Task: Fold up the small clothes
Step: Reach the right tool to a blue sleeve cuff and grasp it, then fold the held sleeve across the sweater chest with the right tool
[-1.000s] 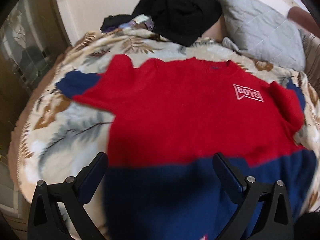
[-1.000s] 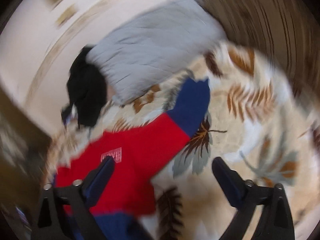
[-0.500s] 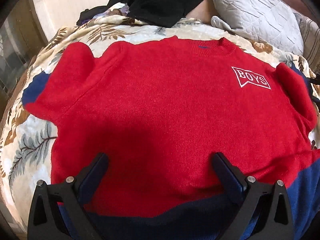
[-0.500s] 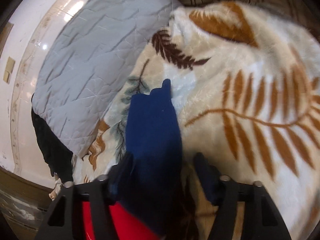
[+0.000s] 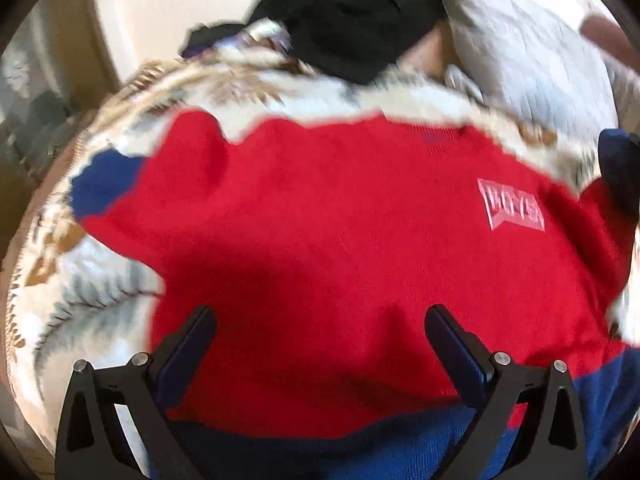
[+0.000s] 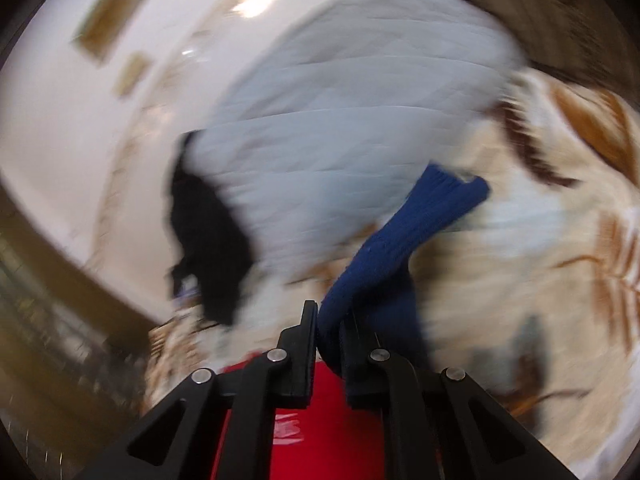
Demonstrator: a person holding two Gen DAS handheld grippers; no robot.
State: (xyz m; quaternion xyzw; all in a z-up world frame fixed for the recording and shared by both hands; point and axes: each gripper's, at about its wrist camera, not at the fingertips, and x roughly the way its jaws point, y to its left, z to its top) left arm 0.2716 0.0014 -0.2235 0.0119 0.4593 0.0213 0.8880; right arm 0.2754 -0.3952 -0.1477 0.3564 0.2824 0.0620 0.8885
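Lying front-up across the bed, the small red knitted sweater with navy-blue cuffs and hem (image 5: 340, 248) is spread over a cream fleece blanket printed with brown and grey leaves (image 5: 80, 300), its neckline toward the head edge of the bed, where a grey quilted pillow (image 5: 520, 48) and a heap of black clothing (image 5: 348, 12) sit. A white chest logo (image 5: 514, 210) faces up, though blur makes it hard to read.

The right tongs (image 6: 328, 336) are clamped on the navy-blue cuff of one sleeve (image 6: 404, 240), which hangs lifted off the blanket, with the sleeve end flopping past the fingertips. The left tongs (image 5: 320, 332) hover spread wide above the lower part of the red body, gripping nothing; whether they touch the knit cannot be told.

Judging from this, the fold has barely begun. The body looks flat and unfolded, and the far sleeve (image 5: 108, 188) lies out toward the left edge of the bed. Only the first sleeve is being raised, presumably to bring it across the chest. Left to do: lay that sleeve in, fold the other one, then double the body from hem to neck.
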